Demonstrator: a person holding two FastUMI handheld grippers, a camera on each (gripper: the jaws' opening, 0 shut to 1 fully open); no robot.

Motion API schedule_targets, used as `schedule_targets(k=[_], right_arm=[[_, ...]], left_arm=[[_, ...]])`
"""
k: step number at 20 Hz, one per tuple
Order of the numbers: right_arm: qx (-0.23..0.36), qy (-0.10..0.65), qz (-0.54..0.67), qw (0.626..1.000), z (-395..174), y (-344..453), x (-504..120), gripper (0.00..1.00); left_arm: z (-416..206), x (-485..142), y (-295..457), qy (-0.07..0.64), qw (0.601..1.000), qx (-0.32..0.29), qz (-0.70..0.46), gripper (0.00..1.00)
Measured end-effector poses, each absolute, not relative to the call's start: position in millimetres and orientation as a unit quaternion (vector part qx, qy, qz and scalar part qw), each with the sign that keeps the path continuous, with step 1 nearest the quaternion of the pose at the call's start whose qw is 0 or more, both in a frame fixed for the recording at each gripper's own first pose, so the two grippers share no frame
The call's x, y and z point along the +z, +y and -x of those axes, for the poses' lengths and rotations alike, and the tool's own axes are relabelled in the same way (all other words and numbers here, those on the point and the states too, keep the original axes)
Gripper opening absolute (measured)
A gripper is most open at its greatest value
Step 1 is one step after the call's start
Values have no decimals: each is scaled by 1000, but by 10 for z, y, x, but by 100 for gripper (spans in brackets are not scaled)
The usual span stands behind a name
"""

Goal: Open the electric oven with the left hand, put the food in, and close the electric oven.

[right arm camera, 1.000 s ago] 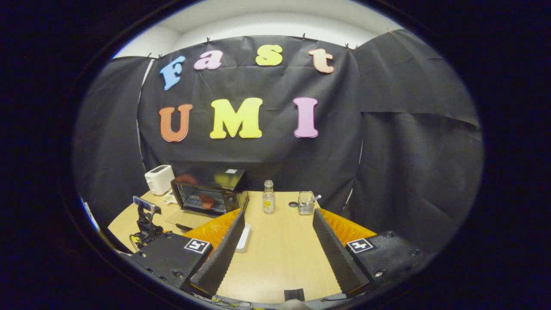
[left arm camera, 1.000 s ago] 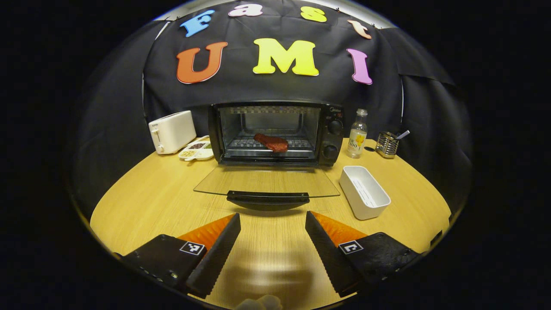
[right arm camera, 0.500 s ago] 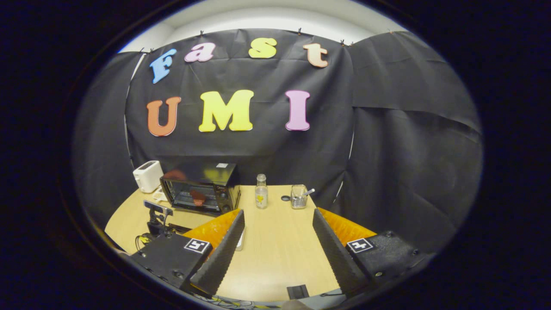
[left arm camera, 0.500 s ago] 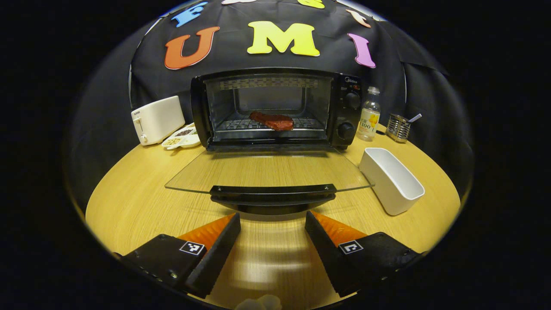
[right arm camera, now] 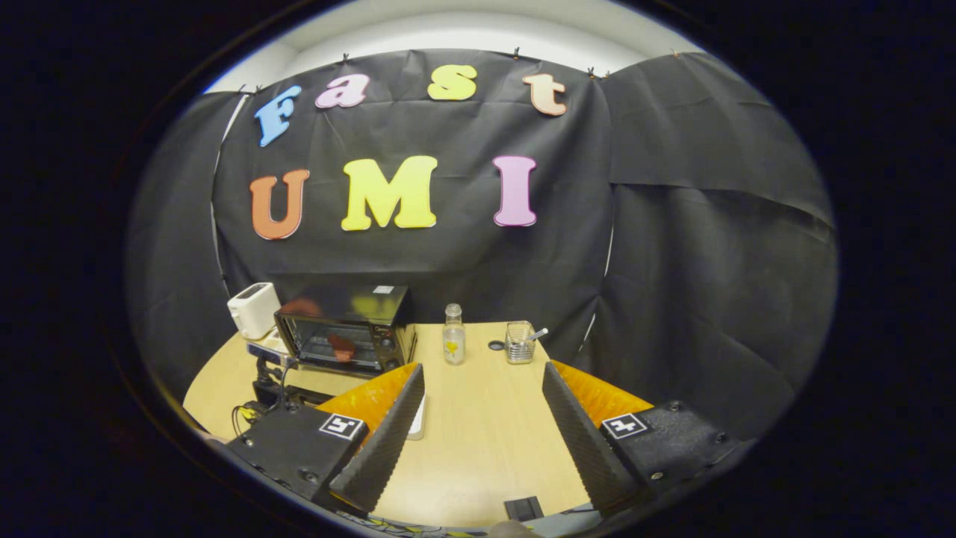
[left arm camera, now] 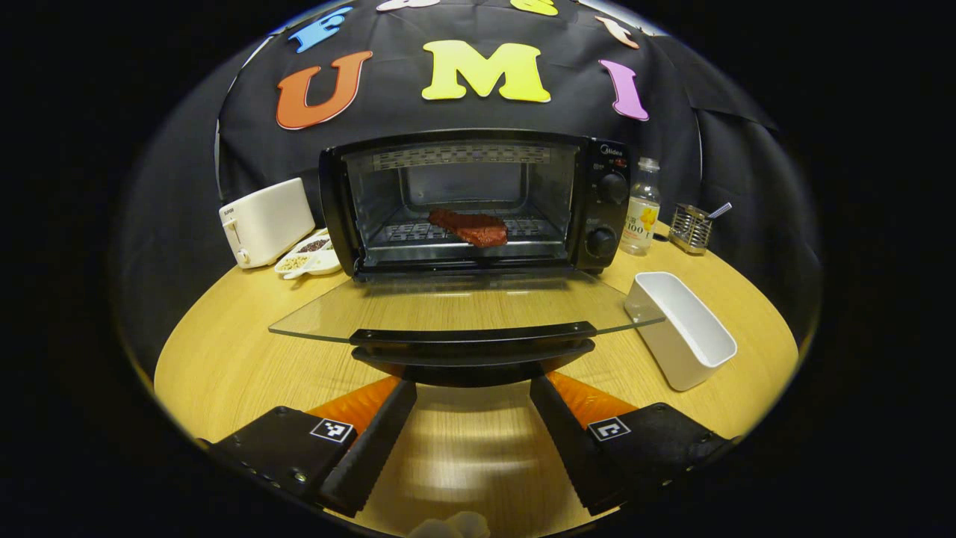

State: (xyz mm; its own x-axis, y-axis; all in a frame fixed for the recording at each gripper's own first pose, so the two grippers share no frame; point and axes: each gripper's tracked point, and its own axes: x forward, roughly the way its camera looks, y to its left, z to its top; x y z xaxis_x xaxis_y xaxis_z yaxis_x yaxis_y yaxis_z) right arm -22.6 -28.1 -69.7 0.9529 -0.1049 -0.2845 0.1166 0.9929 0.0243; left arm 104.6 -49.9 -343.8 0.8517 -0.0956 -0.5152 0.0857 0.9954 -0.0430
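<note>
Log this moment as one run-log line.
oven door: open flat | meat: on rack inside oven | left tongs: open, tips under door handle | right tongs: open, empty | step: close door

Quick count of what's on the round light-wood table: one black electric oven with a glass door, and one reddish-brown slab of meat on its rack. One white toaster and one white divided dish of seeds by the table's back left edge. One clear glass bottle with a yellow label, one wire-mesh metal holder, one empty white rectangular tub. Two black knobs on the oven.
</note>
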Motion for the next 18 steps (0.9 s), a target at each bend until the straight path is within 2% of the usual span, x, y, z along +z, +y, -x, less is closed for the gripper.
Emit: schedule_targets(k=[13, 18], right_arm=[[-49, 134, -47, 989, 15, -182, -734, 100], [-48, 131, -51, 989, -28, -193, -701, 100]], left_arm=[[-1707, -2560, -377, 207, 977, -54, -4, 97], [-1816, -2444, -442, 198, 979, -55, 3, 97]])
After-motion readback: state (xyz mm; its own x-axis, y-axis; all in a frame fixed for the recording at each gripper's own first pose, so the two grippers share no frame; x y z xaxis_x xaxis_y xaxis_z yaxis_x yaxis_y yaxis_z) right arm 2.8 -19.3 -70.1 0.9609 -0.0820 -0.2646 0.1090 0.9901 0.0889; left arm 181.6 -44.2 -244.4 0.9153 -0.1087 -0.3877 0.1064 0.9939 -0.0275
